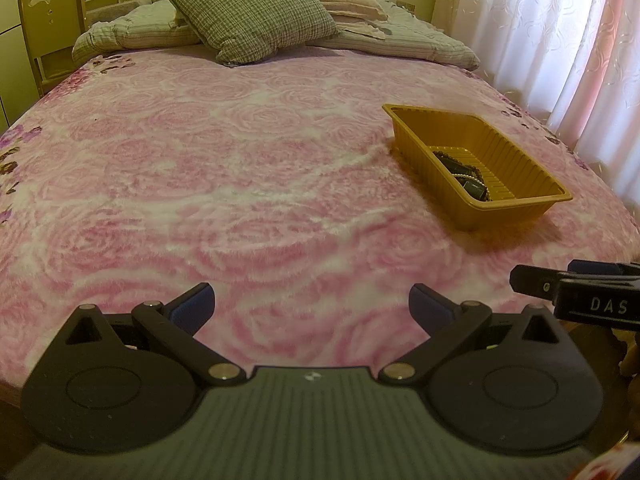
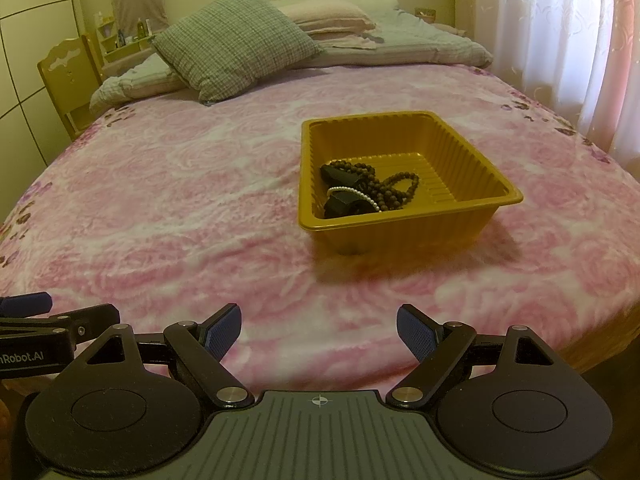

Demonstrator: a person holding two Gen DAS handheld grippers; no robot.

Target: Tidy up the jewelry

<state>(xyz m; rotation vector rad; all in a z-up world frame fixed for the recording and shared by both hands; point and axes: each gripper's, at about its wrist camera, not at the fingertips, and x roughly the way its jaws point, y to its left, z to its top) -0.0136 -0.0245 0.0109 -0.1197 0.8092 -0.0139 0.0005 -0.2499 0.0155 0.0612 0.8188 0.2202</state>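
A yellow-brown plastic tray [image 2: 472, 152] stands on the pink rose bedspread. It holds a heap of jewelry [image 2: 360, 190]: dark bead necklaces, a white pearl strand and black pieces. The tray also shows in the left wrist view [image 1: 516, 208], off to the right, with the jewelry [image 1: 466, 176] inside. My right gripper [image 2: 319, 334] is open and empty, near the bed's front edge, short of the tray. My left gripper [image 1: 312, 306] is open and empty, low over the bedspread, left of the tray. Each gripper's tip shows at the edge of the other's view.
A checked cushion [image 2: 236, 44] and folded bedding [image 2: 360, 20] lie at the head of the bed. A wooden chair [image 2: 70, 76] stands at the far left. White curtains [image 2: 560, 32] hang along the right side. The bedspread [image 1: 200, 168] stretches left of the tray.
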